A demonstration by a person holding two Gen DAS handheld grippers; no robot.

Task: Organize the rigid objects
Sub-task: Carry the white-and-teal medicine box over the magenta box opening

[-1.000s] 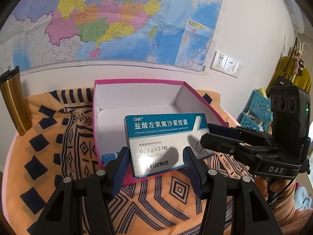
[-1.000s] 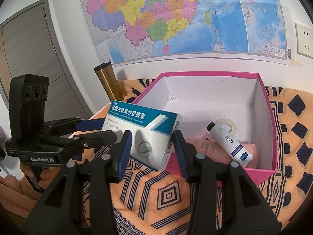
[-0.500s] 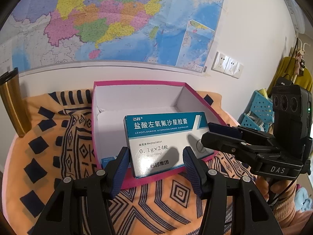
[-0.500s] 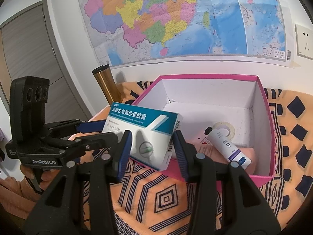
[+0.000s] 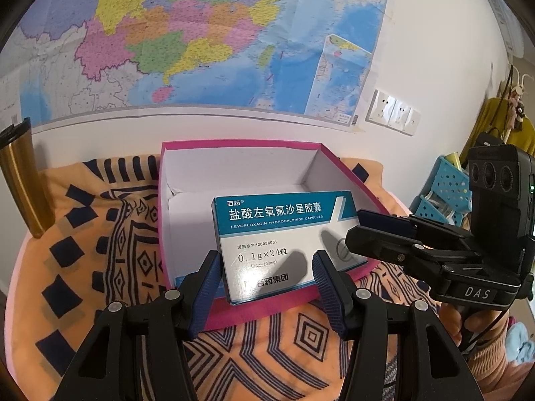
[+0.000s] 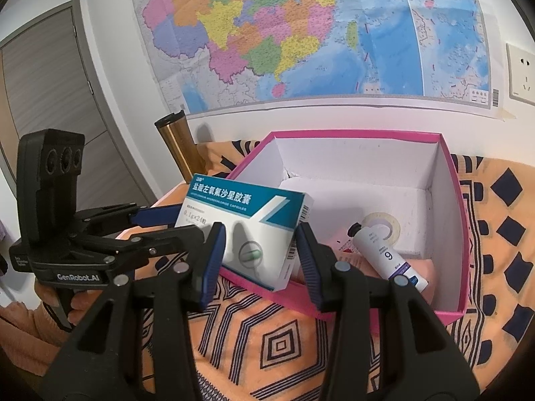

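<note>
A white and teal medicine box (image 5: pixel 284 234) (image 6: pixel 247 230) hangs tilted over the front edge of the open pink box (image 5: pixel 240 145) (image 6: pixel 354 133). My left gripper (image 5: pixel 267 287) (image 6: pixel 192 224) is shut on its near left end. My right gripper (image 6: pixel 260 260) (image 5: pixel 353 229) is shut on its right end. Inside the pink box lie a white tube (image 6: pixel 384 254) with a black cap, a roll of clear tape (image 6: pixel 384 227) and a pinkish flat pack (image 6: pixel 428 267).
The pink box stands on a table under an orange patterned cloth (image 5: pixel 100 234), close to a wall with a map. A gold tumbler (image 5: pixel 20 180) (image 6: pixel 177 143) stands at the back left. Blue baskets (image 5: pixel 444 187) sit off to the right. A hand (image 5: pixel 474 330) holds each gripper.
Both grips on the medicine box stand as before. The pink box has slipped only a touch lower in both views.
</note>
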